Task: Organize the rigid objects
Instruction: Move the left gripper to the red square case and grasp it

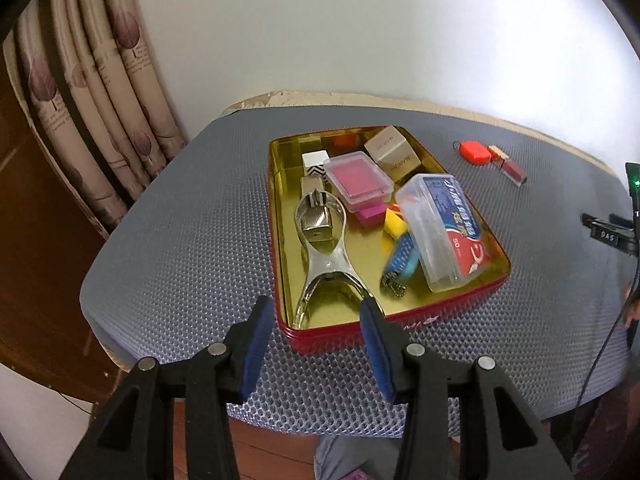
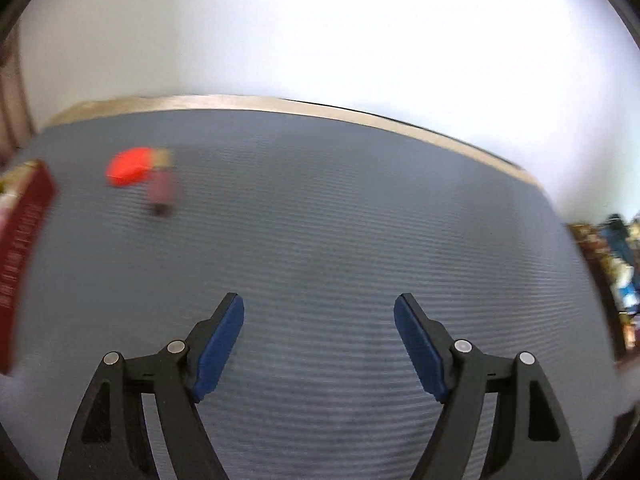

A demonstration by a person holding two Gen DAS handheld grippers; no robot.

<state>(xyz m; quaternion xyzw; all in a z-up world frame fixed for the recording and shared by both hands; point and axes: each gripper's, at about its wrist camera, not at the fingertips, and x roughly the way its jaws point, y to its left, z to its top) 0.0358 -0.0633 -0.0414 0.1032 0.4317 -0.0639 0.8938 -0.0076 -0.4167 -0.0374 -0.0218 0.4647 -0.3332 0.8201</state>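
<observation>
A red tin with a gold inside stands on the grey mat. It holds a metal punch tool, a clear box with red content, a clear floss-pick box, a beige box, a striped white box and small coloured pieces. An orange tape measure and a lip gloss tube lie on the mat right of the tin. My left gripper is open and empty at the tin's near edge. My right gripper is open and empty over bare mat; the blurred tape measure, tube and tin wall show at its left.
The grey honeycomb mat covers a small table against a white wall. Curtains hang at the left. A black device with cables sits at the mat's right edge. Cluttered items lie beyond the mat's right edge.
</observation>
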